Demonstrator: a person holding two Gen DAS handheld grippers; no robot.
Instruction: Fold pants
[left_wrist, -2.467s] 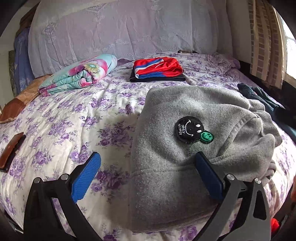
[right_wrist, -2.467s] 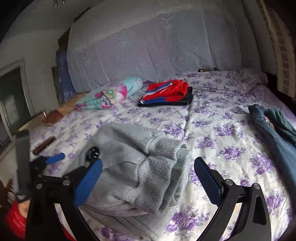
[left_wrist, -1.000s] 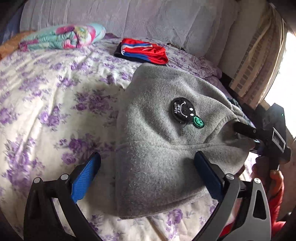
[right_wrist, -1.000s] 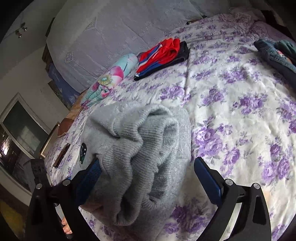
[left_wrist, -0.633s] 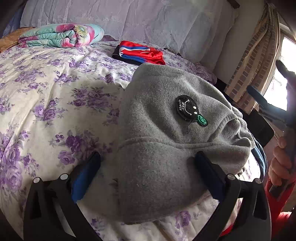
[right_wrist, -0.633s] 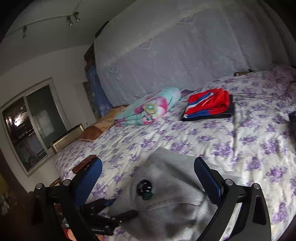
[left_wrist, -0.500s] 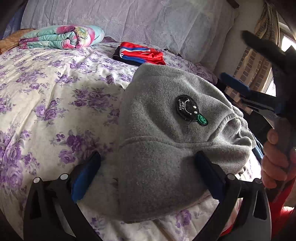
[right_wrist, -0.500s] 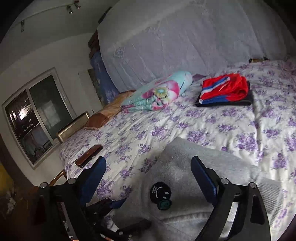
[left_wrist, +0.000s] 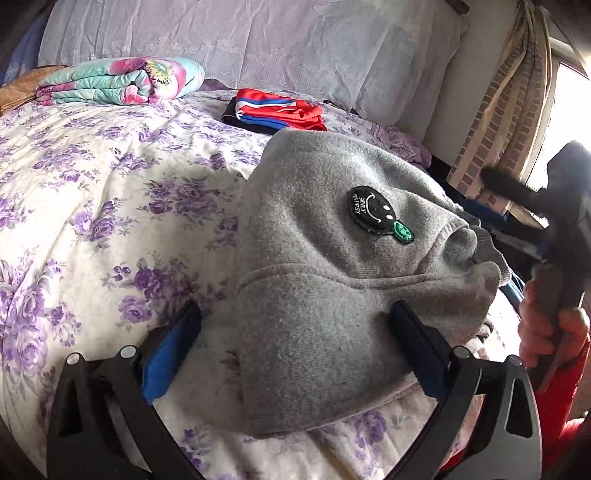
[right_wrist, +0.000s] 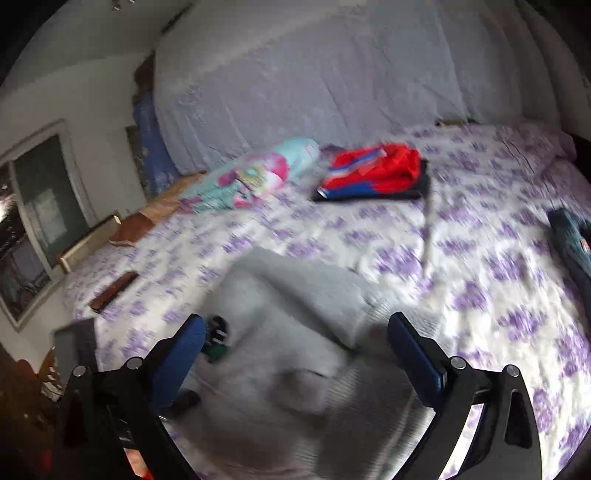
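Lying folded on a bed (left_wrist: 92, 192) with a purple-flowered cover, the grey pants (left_wrist: 325, 280) are thick, fuzzy fleece, bunched into a rounded bundle with a raised seam running across it and a round black smiley patch (left_wrist: 371, 216) sewn on top. Ribbed knit shows on the near part in the blurred right wrist view. In the left wrist view the bundle's long axis runs from the near edge of the bed away toward the headboard (left_wrist: 258, 40), its rumpled end turned right. The left gripper (left_wrist: 295, 350) stands wide apart; the bundle's near end lies between its blue pads, neither visibly pressing. The right gripper (right_wrist: 295, 347) hangs above the pants, its jaws opening, nothing gripped.
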